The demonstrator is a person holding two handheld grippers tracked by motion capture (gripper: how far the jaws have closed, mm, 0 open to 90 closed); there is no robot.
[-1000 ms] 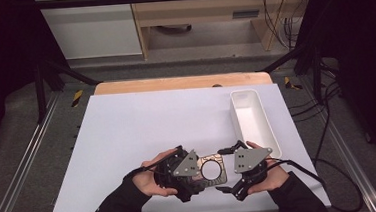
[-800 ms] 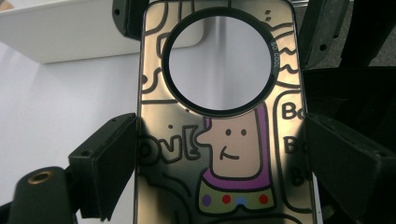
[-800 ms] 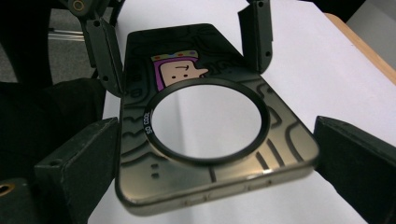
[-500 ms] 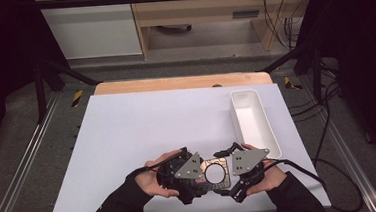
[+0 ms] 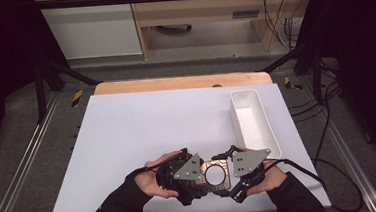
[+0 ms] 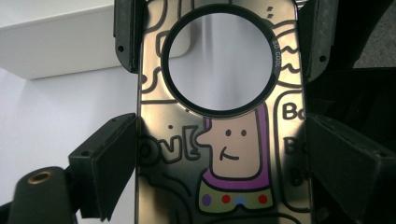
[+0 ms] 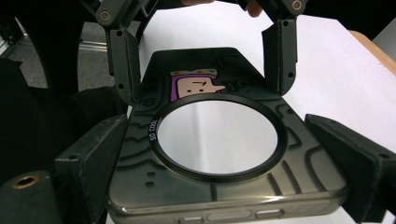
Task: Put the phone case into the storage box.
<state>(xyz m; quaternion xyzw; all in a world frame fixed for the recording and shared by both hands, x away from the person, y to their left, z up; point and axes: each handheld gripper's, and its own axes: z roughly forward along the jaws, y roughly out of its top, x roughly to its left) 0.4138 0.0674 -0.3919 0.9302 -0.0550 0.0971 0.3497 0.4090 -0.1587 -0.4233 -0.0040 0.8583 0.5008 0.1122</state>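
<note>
High view: fixed above the near edge, facing forward and down over the white table (image 5: 143,139). Left and right gripper views: each very close, looking along its own jaws from opposite ends of the phone case (image 6: 224,154); both share its ring (image 7: 219,135).

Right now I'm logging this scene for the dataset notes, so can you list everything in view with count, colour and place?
Phone case: one, smoky clear with a cartoon figure and a black ring, near table edge, between the two tongs.
Tray: one, white, long and narrow, right side of the table.
Table: one, white top with a wooden strip at the far edge.
Cables: several, black, floor to the right of the table.
Left tongs: one, black with a grey plate, jaws at the case's sides, held in the left hand.
Right tongs: one, black with a grey plate, jaws at the case's other end, in the right hand.
</note>
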